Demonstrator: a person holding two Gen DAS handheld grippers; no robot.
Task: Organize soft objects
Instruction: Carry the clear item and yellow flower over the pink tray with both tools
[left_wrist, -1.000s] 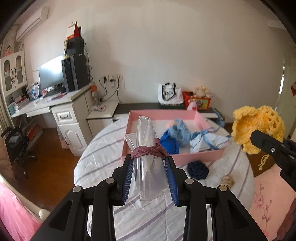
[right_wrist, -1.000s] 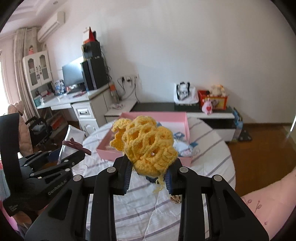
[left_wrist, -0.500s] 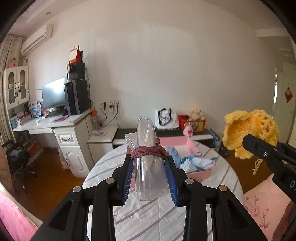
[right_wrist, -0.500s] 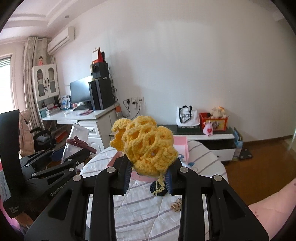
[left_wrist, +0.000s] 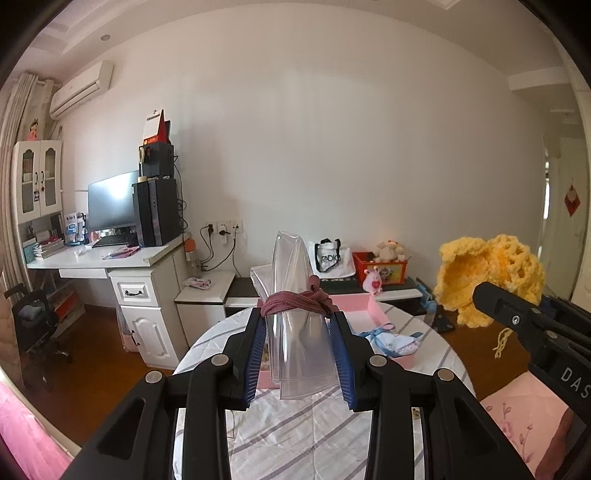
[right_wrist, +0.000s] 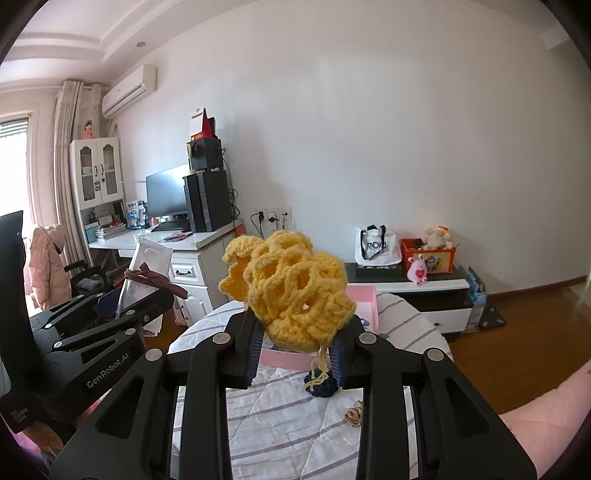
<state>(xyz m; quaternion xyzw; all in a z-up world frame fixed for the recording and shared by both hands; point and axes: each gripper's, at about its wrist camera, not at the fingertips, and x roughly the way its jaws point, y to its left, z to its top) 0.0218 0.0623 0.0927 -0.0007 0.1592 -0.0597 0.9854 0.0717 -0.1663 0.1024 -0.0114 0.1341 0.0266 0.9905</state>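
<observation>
Left gripper (left_wrist: 299, 354): its fingers (left_wrist: 255, 354) are clenched on a clear plastic bag (left_wrist: 295, 332), which is held upright between the blue ribbed pads.
Clear plastic bag: thin, glossy and creased; a dark red hair tie (left_wrist: 295, 301) of twisted cloth is wound around its middle. The lower edge of the bag hangs loose under the fingers.
Right gripper (right_wrist: 297, 350): its fingers (right_wrist: 251, 350) are closed on a yellow crochet piece (right_wrist: 291, 291), held up in the air over the bench.
Yellow crochet piece: thick soft yarn, an open net pattern, a rounded and ruffled shape; one loose yarn end hangs down from it.
Bench (right_wrist: 295, 417): a round one, covered with a white quilted cloth with grey stripes.
Pink box (left_wrist: 373, 314): flat, with low walls, placed on the far part of the bench; light blue cloth items (left_wrist: 393, 338) are seen inside. Most of the box is hidden behind the bag and the fingers.
Dark blue knitted item (right_wrist: 321, 386): lies on the bench, near the box, half covered by the right fingers.
Small beige item (right_wrist: 354, 410): crumpled, on the bench; what it is cannot be made out.
Room: a white wall, a brown wooden floor, a white desk (left_wrist: 110, 258) with a monitor (left_wrist: 110, 203), an air conditioner (left_wrist: 81, 88) up on the wall, a low cabinet (right_wrist: 417, 291) carrying a white tote bag (right_wrist: 376, 245) and a red toy box (right_wrist: 428, 254).
</observation>
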